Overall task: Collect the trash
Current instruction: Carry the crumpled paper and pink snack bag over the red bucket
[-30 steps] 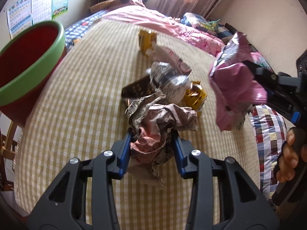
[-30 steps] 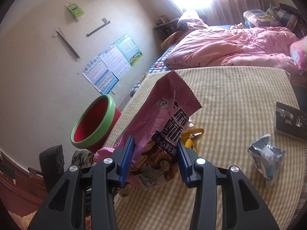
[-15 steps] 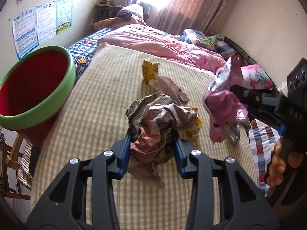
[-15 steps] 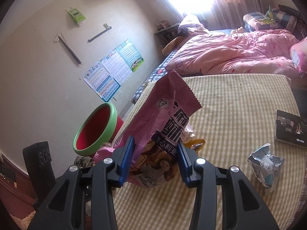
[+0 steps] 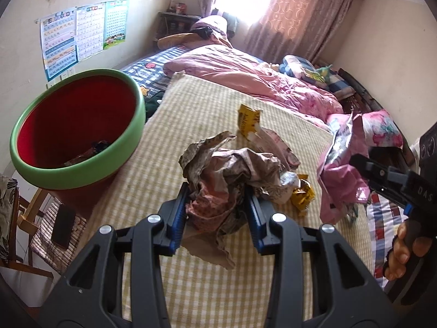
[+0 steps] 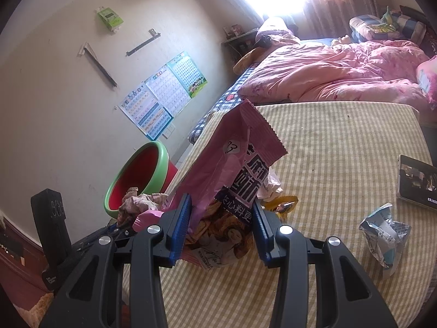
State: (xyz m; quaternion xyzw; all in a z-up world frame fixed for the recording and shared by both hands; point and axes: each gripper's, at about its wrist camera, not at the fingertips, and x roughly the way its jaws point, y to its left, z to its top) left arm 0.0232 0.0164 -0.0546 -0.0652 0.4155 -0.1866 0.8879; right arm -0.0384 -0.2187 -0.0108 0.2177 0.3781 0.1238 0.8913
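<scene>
My left gripper (image 5: 217, 213) is shut on a crumpled brown paper wad (image 5: 232, 175), held above the checked yellow bedcover (image 5: 191, 120). To its left stands a red bin with a green rim (image 5: 82, 168), some scraps in its bottom. My right gripper (image 6: 221, 228) is shut on a pink snack bag (image 6: 235, 169); in the left wrist view that pink snack bag (image 5: 338, 180) hangs at the right. Loose on the cover lie a yellow packet (image 5: 247, 121), a gold wrapper (image 5: 301, 199) and a silver wrapper (image 6: 385, 232). The red bin (image 6: 139, 176) shows left of the right gripper.
A pink quilt (image 5: 245, 73) and pillows fill the far half of the bed. A dark tablet (image 6: 415, 181) lies at the cover's right edge. A wooden chair with a phone (image 5: 62, 225) on it stands below the bin. Posters (image 5: 82, 32) hang on the left wall.
My left gripper has risen and swung toward the bin with the paper wad; the bin now looms larger and nearer. The right gripper holds still with the pink bag.
</scene>
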